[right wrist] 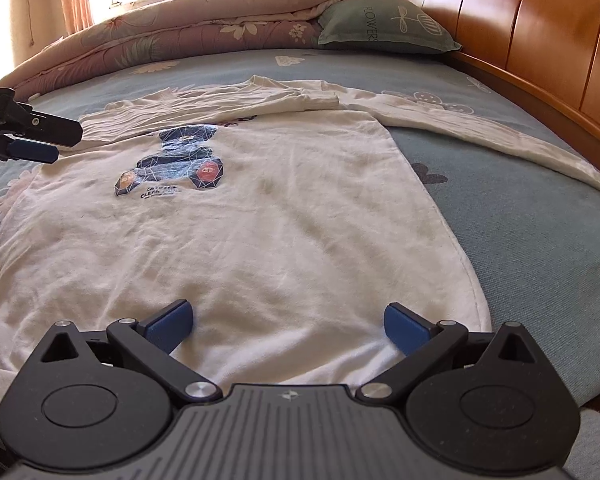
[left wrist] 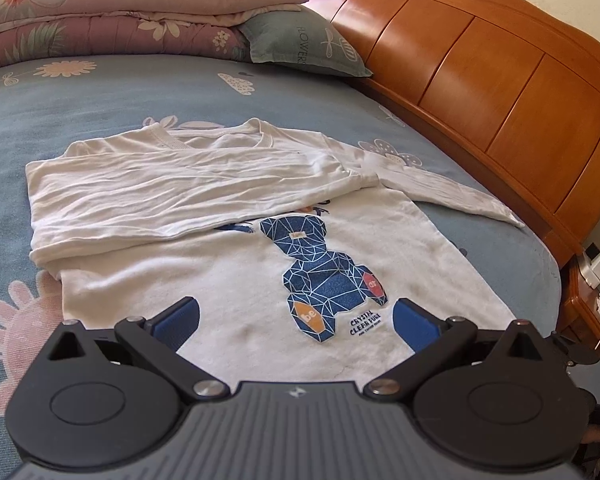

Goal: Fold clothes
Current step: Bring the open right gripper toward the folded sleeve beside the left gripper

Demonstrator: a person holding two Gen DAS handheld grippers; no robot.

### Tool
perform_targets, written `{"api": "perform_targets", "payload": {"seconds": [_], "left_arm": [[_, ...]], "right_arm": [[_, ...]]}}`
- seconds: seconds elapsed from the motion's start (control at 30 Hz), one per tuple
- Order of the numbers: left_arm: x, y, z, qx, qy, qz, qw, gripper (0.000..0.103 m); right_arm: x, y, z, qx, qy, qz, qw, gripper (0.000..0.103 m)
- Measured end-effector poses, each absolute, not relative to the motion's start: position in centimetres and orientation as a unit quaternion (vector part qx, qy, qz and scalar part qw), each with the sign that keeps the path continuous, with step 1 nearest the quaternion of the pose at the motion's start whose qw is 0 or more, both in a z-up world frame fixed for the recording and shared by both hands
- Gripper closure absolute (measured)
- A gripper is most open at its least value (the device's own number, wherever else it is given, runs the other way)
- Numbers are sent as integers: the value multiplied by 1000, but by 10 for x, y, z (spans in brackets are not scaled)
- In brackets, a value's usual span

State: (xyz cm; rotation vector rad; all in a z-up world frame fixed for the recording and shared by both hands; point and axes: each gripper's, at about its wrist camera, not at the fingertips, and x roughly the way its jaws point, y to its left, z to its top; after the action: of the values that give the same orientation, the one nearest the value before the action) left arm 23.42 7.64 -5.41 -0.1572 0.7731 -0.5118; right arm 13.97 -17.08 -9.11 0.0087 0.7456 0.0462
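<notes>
1. While both tongs hang above the cloth, the left gripper (left wrist: 296, 320) stands with its blue pads wide apart and nothing between them, over the printed front of the white shirt (left wrist: 228, 280); in the right wrist view it shows at the far left edge (right wrist: 36, 148), over the shirt's side.
2. Equally wide and empty, the right gripper (right wrist: 288, 320) sits over the lower body of the shirt (right wrist: 260, 232), near the hem.
3. Lying flat on the blue bedsheet (left wrist: 100, 92), the shirt has one long sleeve (left wrist: 172, 196) folded across the chest, covering the top of the blue bear print (left wrist: 324, 272).
4. Its other sleeve (right wrist: 480, 136) stretches out straight toward the wooden headboard (left wrist: 480, 72), ending close to the mattress edge.
5. Between that sleeve and the shirt's right side edge lies a bare wedge of sheet (right wrist: 500, 208).
6. Open sheet also runs beyond the collar up to a green pillow (left wrist: 308, 44) and a folded floral quilt (left wrist: 120, 28).
7. At the bed's corner a wooden nightstand (left wrist: 588, 304) holds white plugs and cables.
</notes>
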Motion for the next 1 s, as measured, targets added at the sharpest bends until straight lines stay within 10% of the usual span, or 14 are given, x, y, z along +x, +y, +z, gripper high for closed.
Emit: {"api": "perform_targets", "payload": {"seconds": [1.0], "left_arm": [[236, 132, -32, -131, 327, -205, 913, 1]], "right_arm": [[277, -84, -86, -38, 356, 155, 921, 0]]}}
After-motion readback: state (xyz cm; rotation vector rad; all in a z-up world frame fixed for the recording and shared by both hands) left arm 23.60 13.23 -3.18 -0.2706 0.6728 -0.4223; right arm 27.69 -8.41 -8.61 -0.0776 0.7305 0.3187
